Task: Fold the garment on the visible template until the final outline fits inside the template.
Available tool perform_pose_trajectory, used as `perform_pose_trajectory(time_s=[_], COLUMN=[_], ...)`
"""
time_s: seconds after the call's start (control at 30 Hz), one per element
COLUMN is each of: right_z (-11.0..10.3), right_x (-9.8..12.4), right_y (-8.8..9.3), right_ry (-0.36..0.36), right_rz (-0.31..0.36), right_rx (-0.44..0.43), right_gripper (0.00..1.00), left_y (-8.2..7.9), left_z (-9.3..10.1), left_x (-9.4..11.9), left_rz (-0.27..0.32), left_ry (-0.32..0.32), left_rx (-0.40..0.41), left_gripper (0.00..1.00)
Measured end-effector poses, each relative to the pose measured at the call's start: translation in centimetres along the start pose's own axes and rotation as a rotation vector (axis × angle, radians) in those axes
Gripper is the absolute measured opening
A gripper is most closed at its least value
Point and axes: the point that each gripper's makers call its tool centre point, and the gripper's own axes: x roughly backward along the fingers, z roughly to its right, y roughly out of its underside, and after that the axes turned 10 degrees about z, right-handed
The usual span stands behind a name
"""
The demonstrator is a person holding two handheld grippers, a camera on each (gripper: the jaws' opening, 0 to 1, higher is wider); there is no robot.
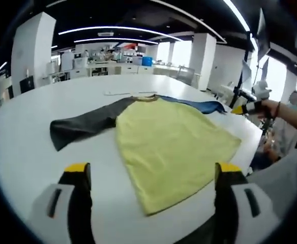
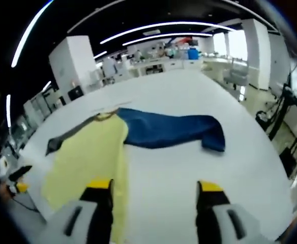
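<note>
A long-sleeved garment lies flat on the white table (image 1: 26,127). Its yellow body (image 1: 171,145) is spread out, a dark grey sleeve (image 1: 85,124) reaches to the left and a blue sleeve (image 1: 202,105) to the right. My left gripper (image 1: 152,170) hovers open above the yellow hem, holding nothing. In the right gripper view the blue sleeve (image 2: 174,129) stretches ahead and the yellow body (image 2: 87,157) lies to the left. My right gripper (image 2: 154,185) is open over bare table beside the body. It also shows as a yellow-tipped right gripper (image 1: 246,108) in a person's hand.
A white sheet (image 1: 242,132) lies under the garment's right side near the table edge. Thin strips (image 1: 118,93) lie beyond the collar. Desks, pillars and a blue bin (image 1: 147,61) stand far behind. A tripod stand (image 2: 278,119) is off the table's right.
</note>
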Motion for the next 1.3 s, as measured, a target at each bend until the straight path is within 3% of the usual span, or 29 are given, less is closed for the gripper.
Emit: perform_pose_trajectory(time_s=[0.23, 0.5, 0.9, 1.13, 1.3], right_z=[2.5, 3.7, 6.4, 6.5, 6.0], right_x=[-2.9, -5.2, -9.9, -10.8, -10.8], right_y=[-2.1, -3.0, -3.2, -2.9, -2.7], right_ry=[0.019, 0.039, 0.079, 0.103, 0.129], right_rz=[0.019, 0.025, -0.009, -0.025, -0.021], right_rx=[-0.031, -0.073, -0.132, -0.134, -0.112], right_gripper=[0.64, 0.56, 0.36, 0.27, 0.20], left_y=[0.0, -0.3, -0.4, -0.7, -1.1], left_z=[-0.4, -0.7, -0.9, -1.0, -1.1], left_x=[0.0, 0.1, 0.4, 0.1, -0.3], left_rz=[-0.010, -0.010, -0.027, -0.035, -0.010], left_ry=[-0.009, -0.018, -0.026, -0.021, -0.015], left_rx=[-0.009, -0.020, -0.028, -0.045, -0.031], left_gripper=[0.99, 0.98, 0.96, 0.94, 0.93])
